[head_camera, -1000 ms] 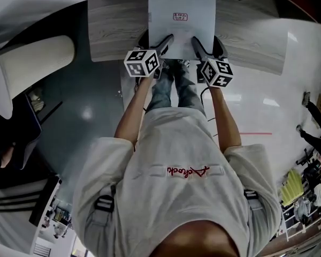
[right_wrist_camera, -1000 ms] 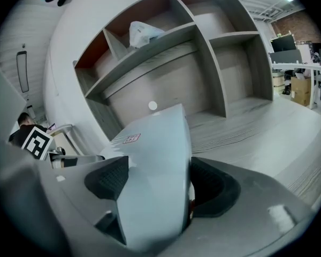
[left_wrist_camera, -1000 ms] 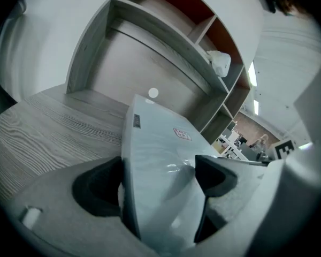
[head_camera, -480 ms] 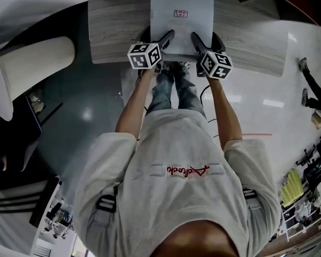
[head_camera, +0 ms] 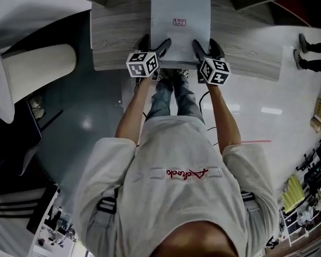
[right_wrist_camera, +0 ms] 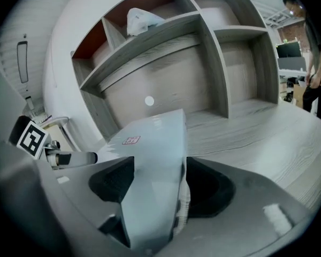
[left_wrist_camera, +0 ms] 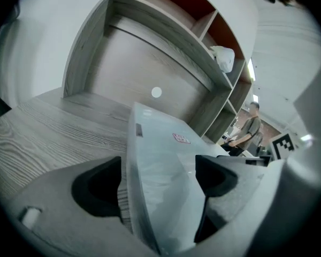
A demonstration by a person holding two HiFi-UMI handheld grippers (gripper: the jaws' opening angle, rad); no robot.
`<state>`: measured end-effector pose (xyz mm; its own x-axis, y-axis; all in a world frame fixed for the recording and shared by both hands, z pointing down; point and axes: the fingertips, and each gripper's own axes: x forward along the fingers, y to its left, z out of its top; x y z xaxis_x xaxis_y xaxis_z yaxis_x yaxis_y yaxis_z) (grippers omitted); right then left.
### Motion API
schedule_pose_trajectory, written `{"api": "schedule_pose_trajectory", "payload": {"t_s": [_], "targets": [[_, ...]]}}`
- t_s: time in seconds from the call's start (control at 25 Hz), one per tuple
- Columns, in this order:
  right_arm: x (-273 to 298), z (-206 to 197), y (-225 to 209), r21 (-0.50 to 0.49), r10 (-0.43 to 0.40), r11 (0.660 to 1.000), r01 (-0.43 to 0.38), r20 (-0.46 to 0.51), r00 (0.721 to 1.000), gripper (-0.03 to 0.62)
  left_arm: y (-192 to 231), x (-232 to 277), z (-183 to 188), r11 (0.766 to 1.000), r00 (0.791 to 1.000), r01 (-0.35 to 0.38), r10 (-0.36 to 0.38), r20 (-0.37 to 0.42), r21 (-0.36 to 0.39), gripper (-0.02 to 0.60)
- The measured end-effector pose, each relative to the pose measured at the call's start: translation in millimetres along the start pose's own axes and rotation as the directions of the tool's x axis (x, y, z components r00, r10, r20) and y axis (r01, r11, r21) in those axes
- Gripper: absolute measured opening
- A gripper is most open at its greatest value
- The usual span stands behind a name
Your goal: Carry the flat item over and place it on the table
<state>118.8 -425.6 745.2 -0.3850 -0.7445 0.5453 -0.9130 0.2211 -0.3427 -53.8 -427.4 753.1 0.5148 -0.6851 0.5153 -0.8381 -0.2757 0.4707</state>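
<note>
Pinching the flat item's [head_camera: 180, 25] near corners, left gripper [head_camera: 158, 42] and right gripper [head_camera: 205, 43] sit level with each other. The right jaws have just been closing on it. Its long axis runs away toward the far side of the table [head_camera: 117, 42].

flat pale packet [head_camera: 180, 28], red label, over table [head_camera: 117, 36]

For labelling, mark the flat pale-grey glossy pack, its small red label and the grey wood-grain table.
flat pale-grey glossy pack [head_camera: 180, 43]: head view, top face below the label.
small red label [head_camera: 178, 22]: head view, centre of the label.
grey wood-grain table [head_camera: 117, 36]: head view, bare top left of the pack.
</note>
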Motion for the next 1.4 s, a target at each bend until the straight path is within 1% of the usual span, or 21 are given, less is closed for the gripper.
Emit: {"api": "schedule_pose_trajectory", "payload": {"t_s": [0.04, 0.08, 0.12, 0.16, 0.24, 0.32, 0.4, 0.44, 0.52, 0.56, 0.68, 0.88, 1.04, 1.08, 1.2, 1.28, 1.4], "targets": [[-4, 4, -1, -0.013, -0.008, 1.0, 0.008, 0.01, 1.0, 0.293, 0, -5, 4, 1.0, 1.0, -0.002, 0.002, 0.014, 0.011, 0.439], [-9, 9, -1, -0.019, -0.011, 1.0, 0.012, 0.022, 1.0, 0.29, 0, -12, 9, 1.0, 1.0, -0.002, 0.002, 0.029, 0.017, 0.427], [-14, 13, 0, -0.023, -0.013, 1.0, 0.014, 0.033, 0.999, 0.281, 0, -20, 14, 1.0, 0.999, -0.003, 0.002, 0.044, 0.022, 0.412], [-19, 17, 2, -0.028, -0.015, 0.999, 0.016, 0.041, 0.999, 0.254, 0, -27, 18, 1.0, 0.998, -0.004, 0.002, 0.058, 0.028, 0.384], [-26, 25, 8, -0.046, -0.017, 0.999, 0.019, 0.051, 0.999, 0.212, -2, -41, 28, 0.999, 0.996, -0.008, 0.003, 0.086, 0.048, 0.299], [-31, 31, 14, -0.067, -0.011, 0.998, 0.014, 0.054, 0.998, 0.148, -5, -49, 36, 0.997, 0.994, -0.013, 0.005, 0.111, 0.071, 0.196], [-34, 33, 20, -0.085, 0.002, 0.996, 0.002, 0.055, 0.998, 0.09, -10, -55, 39, 0.996, 0.992, -0.011, 0.0, 0.127, 0.089, 0.048], [-35, 34, 23, -0.093, 0.009, 0.996, -0.004, 0.056, 0.998, 0.067, -14, -57, 41, 0.995, 0.991, -0.008, -0.005, 0.131, 0.099, 0.004], [-38, 40, 29, -0.107, 0.019, 0.994, -0.012, 0.064, 0.998, 0.014, -20, -59, 44, 0.993, 0.991, 0.0, -0.015, 0.131, 0.116, 0.0], [-40, 43, 32, -0.111, 0.023, 0.994, -0.015, 0.069, 0.997, 0.003, -24, -60, 45, 0.993, 0.991, 0.005, -0.021, 0.131, 0.121, 0.0], [-49, 55, 40, -0.122, 0.039, 0.992, -0.027, 0.093, 0.995, 0.003, -34, -66, 54, 0.991, 0.988, 0.02, -0.04, 0.148, 0.135, 0.0], [-75, 90, 60, -0.164, 0.093, 0.984, -0.063, 0.182, 0.979, 0.003, -61, -85, 86, 0.979, 0.977, 0.053, -0.091, 0.195, 0.195, 0.0], [-99, 127, 75, -0.205, 0.114, 0.977, -0.059, 0.265, 0.958, 0.003, -86, -102, 121, 0.963, 0.959, 0.072, -0.139, 0.249, 0.259, 0.0], [-104, 137, 80, -0.215, 0.124, 0.975, -0.063, 0.286, 0.95, 0.003, -92, -106, 131, 0.956, 0.955, 0.072, -0.148, 0.259, 0.284, 0.0], [-125, 165, 93, -0.239, 0.155, 0.968, -0.072, 0.352, 0.923, 0.003, -111, -119, 158, 0.925, 0.945, 0.061, -0.174, 0.277, 0.374, 0.0], [-138, 182, 99, -0.262, 0.164, 0.963, -0.062, 0.388, 0.907, 0.003, -120, -130, 176, 0.918, 0.932, 0.055, -0.189, 0.31, 0.393, 0.0], [-150, 201, 104, -0.29, 0.168, 0.956, -0.044, 0.421, 0.891, 0.003, -124, -144, 199, 0.919, 0.911, 0.048, -0.201, 0.36, 0.39, 0.0]]}}
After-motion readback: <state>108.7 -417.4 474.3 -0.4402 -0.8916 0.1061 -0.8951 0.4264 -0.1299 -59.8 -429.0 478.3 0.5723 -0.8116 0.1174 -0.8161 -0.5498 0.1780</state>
